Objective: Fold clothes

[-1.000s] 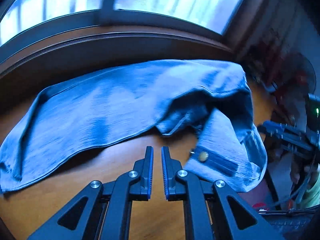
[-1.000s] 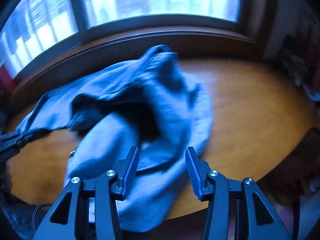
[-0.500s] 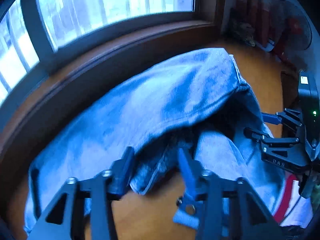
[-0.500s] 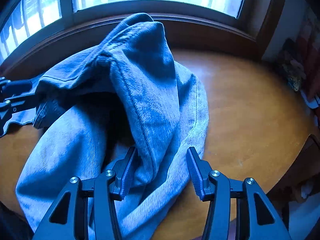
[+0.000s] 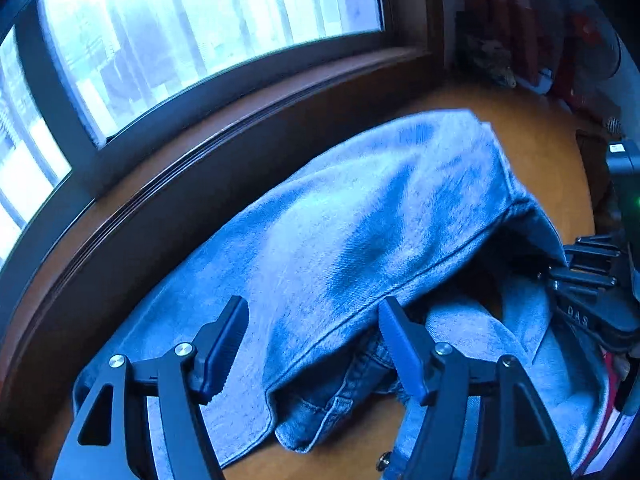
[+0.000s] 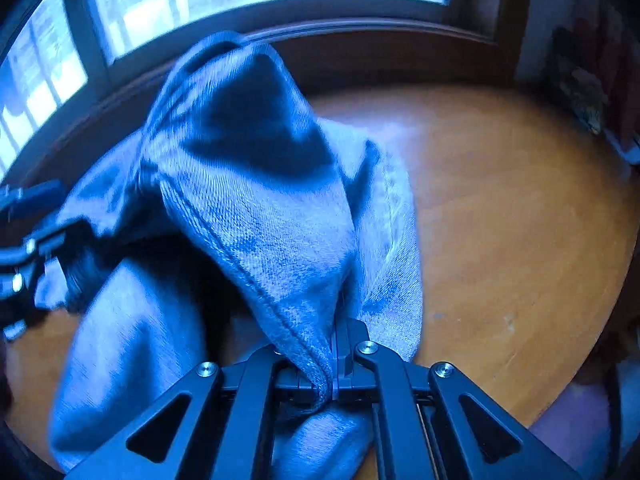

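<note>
Right gripper [image 6: 334,356] jaws clench twilled denim jeans [image 6: 256,216] — left gripper [image 5: 312,344] gapes.

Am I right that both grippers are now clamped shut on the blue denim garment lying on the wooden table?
Only partly. The right gripper is shut on the denim garment, as the right wrist view shows. The left gripper is open, its fingers astride the cloth, as the left wrist view shows. The wooden table is correct.

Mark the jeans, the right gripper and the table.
jeans [image 6: 280,240]: right wrist view, raised seamed fold.
right gripper [image 6: 333,364]: right wrist view, fingertips clamped on denim.
table [image 6: 520,220]: right wrist view, bare wood.
</note>
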`<state>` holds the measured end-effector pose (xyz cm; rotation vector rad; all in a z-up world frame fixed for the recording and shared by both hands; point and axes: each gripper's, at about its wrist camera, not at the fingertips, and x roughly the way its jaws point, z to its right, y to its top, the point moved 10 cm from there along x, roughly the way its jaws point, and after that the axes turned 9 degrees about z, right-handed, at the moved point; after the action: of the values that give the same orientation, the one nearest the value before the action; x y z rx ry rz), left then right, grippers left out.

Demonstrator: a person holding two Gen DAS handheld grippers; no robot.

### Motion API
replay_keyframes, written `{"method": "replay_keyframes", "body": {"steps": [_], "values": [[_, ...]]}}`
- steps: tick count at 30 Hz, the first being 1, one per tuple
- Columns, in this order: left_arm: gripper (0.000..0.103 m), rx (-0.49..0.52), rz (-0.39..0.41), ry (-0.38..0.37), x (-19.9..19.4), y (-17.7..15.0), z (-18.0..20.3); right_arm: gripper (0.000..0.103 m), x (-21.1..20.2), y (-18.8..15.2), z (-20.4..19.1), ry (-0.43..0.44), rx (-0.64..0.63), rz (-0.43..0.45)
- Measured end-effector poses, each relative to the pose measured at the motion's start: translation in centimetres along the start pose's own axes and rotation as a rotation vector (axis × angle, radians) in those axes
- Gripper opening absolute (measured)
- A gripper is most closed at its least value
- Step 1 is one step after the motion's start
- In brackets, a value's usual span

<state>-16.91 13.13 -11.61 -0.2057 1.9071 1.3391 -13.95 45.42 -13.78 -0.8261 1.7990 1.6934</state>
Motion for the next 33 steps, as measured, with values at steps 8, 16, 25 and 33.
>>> {"method": "replay_keyframes", "body": {"steps": [8,16,25,33], "values": [[0.066,-0.177,0.116,0.017,-8.4,-2.0,-7.4,0.004,-11.7,7.3,-11.5,0.24,-0.112,0.255],[0.066,-0.381,0.135,0.142,-17.5,-10.1,-16.7,0.004,-11.5,6.4,-29.4,0.435,-0.376,0.277],[0.066,-0.48,0.055,0.228,-22.7,-19.8,-21.3,0.02,-2.3,-2.3,-46.8,0.526,-0.463,-0.055],[0.066,-0.535,0.064,0.192,-24.3,-22.7,-22.1,0.05,-10.2,-3.4,-45.8,0.651,-0.374,-0.022]]}}
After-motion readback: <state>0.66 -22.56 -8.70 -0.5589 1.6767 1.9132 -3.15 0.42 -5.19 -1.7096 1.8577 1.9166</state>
